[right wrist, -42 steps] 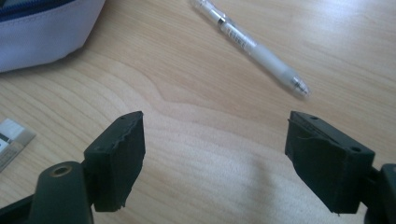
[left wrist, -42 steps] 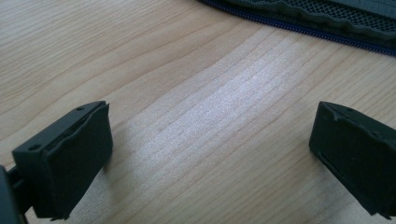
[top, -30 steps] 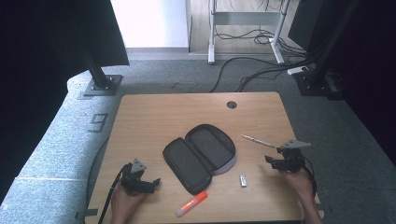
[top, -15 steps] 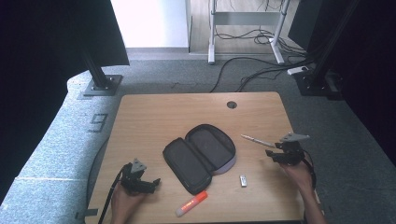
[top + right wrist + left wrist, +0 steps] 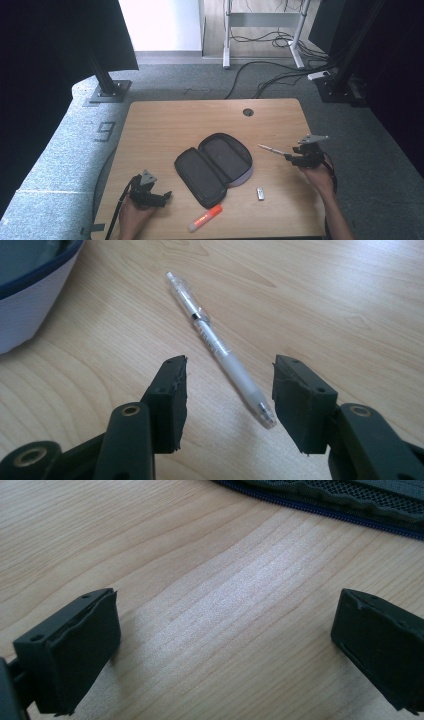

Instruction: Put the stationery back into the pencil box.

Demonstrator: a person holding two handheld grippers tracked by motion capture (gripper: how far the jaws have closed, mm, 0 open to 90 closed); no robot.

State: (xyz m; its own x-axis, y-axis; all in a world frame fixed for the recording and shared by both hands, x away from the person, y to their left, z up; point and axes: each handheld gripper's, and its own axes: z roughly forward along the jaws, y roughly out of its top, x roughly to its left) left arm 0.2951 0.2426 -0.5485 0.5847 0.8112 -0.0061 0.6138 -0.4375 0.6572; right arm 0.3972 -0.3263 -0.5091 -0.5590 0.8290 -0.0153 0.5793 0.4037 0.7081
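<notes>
a: on the light wooden table (image 5: 165, 125), the dark oval zip-up pencil case (image 5: 214, 167) lies open in the middle. what's the worry?

b: the right gripper (image 5: 229, 387) has just been closing its jaws. they stand about half open around the rear end of the clear plastic pen (image 5: 220, 347), pads not yet touching it. the pen lies flat on the wood, just right of the case.

a: so?

b: a slim round barrel, caught near its end: i'd guess it could roll or pivot out as the pads meet.

a: and the left gripper (image 5: 225, 645)?

b: wide open over bare wood near the case's edge, holding nothing. the orange-and-white glue stick (image 5: 205, 218) and small silver usb stick (image 5: 260, 193) lie well clear.
</notes>
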